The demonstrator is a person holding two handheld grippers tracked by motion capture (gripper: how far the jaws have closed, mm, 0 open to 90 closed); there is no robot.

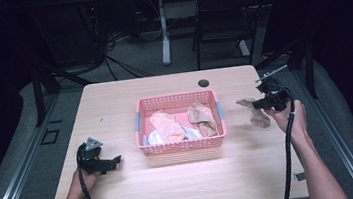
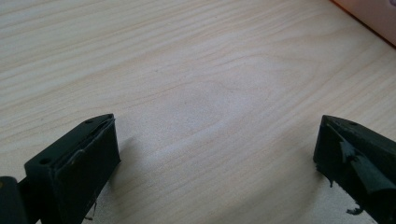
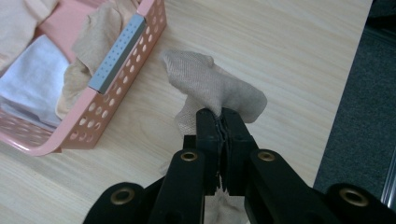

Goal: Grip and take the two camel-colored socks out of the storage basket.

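Right hand-held gripper (image 3: 219,122) is clamped fully down on a beige sock (image 3: 212,86), pinched near the middle of the fabric, both ends drooping off either side. The sock hangs just right of the pink basket (image 1: 183,145) on the high view, outside it and beside its right wall; can't tell from these frames whether the lower end touches the desk (image 1: 184,184). Handling guess: very light, fully limp, thin knit, not fragile, not slippery against the pads; it'll fold and swing rather than keep shape, so expect the tails to drag or catch on the basket rim. A mid-body pinch holds fine for carrying, but a grip at the cuff or toe would let it hang straight, better if it needs laying flat. More socks and a white cloth (image 3: 28,84) sit in the basket. Left hand-held gripper (image 2: 217,158) sits well left of the basket, jaws wide apart, nothing between them, just bare desk.
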